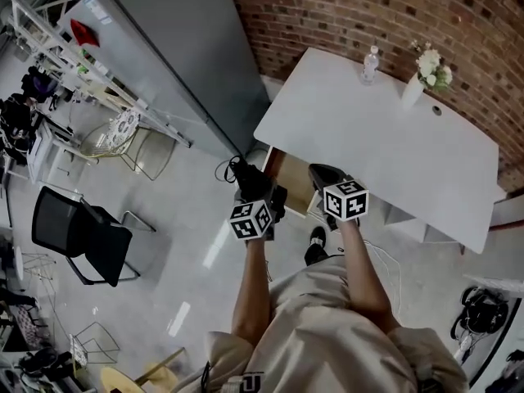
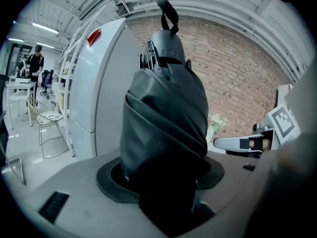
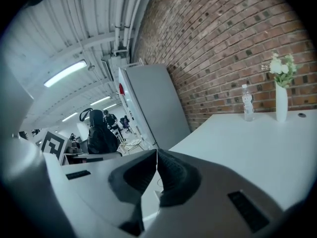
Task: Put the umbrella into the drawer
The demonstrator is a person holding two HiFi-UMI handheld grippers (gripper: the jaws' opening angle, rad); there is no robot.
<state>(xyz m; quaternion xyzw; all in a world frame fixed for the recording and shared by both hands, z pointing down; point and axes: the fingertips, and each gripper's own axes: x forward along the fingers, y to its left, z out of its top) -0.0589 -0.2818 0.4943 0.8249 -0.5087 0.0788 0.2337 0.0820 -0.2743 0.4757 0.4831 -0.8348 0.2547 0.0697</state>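
Two handheld grippers out in front of a person, seen from above in the head view. Left gripper [image 1: 248,188] clenched on a folded black umbrella [image 1: 244,173], near the left corner of a white table [image 1: 385,154]. Right gripper [image 1: 325,176] near it to the right, at the table's near edge. Between the two, an open drawer [image 1: 293,182] w/ brown inside, under the tabletop. Umbrella not in it, held just left of it in this view. Far across the table, a clear bottle [image 1: 370,64] & a white vase [image 1: 413,90] w/ flowers, well apart from both grippers. Brick wall [image 1: 368,6] beyond. Tall grey cabinet [image 1: 176,47] to the left. Black chair [image 1: 80,236] on the floor, far left.

Left gripper view: centre filled by the umbrella's rolled dark fabric, upright, wedged between the jaws, w/ wrist strap [image 2: 168,14] on top. Marker cube [image 2: 281,122] of the right gripper at right edge.

Right gripper view: jaws pressed together, tips touching, nothing between. At left, the umbrella upright in the other gripper. To the right, the tabletop, w/ bottle & vase by the wall.
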